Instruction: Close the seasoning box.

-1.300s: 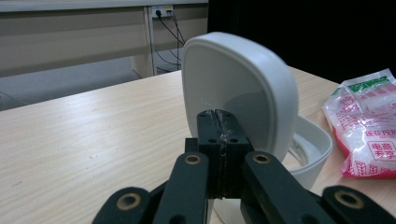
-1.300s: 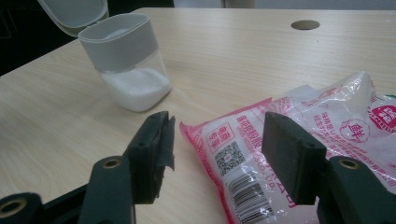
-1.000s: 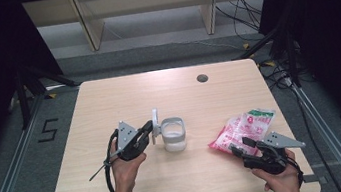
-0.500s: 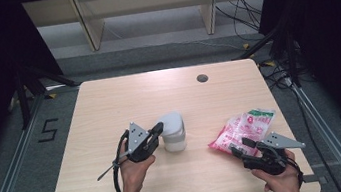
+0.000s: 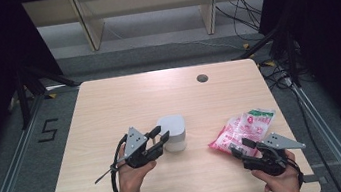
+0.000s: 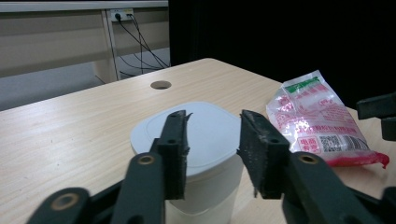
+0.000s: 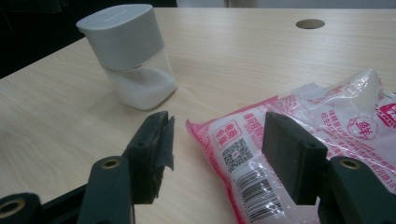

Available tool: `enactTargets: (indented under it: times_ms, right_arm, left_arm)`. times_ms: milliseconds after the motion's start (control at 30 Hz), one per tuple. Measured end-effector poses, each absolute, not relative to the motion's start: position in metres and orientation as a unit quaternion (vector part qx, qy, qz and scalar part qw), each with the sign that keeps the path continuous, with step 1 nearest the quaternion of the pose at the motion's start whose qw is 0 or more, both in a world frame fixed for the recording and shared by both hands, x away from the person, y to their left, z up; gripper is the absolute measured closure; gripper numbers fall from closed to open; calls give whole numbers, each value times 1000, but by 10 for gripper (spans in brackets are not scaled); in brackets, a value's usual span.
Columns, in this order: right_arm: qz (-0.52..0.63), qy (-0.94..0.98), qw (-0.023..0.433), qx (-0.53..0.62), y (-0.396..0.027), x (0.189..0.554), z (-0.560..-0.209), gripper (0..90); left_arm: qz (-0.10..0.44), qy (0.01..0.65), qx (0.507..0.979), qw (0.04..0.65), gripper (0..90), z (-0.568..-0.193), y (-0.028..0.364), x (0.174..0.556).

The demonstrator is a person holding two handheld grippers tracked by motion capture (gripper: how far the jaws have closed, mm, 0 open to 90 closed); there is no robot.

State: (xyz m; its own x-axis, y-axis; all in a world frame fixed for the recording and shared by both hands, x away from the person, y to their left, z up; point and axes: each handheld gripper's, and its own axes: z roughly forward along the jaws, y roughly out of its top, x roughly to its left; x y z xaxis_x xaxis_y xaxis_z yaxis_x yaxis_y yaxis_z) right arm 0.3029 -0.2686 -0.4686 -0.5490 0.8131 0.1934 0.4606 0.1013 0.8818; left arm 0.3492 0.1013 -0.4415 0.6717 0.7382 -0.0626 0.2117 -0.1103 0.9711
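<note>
Hiding the jar's (image 6: 205, 154) front, left fingers (image 6: 173, 154) just opened, right fingers (image 7: 152, 154) parted over bag (image 7: 299, 135).

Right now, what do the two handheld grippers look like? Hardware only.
Both match. The left gripper and right gripper have black bodies, each topped by a grey three-cornered plate. Two black jaws carry flat, rough-edged dark pads, pinned by brass-coloured pivots. A black cable loops down from the left one. Bare forearms, no sleeves in view. No markings I can read.
</note>
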Motion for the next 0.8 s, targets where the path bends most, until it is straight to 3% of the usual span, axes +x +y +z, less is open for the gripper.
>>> enactTargets:
  times_ms: [300,800]
  right_arm:
    - [503,731,181,424,-265,303,-470,387]
    - [501,742,160,415,-261,299,-471,377]
  left_arm:
    - [212,329,717,577,426,-446,101,339]
    - [207,327,727,567,337,-462,97,326]
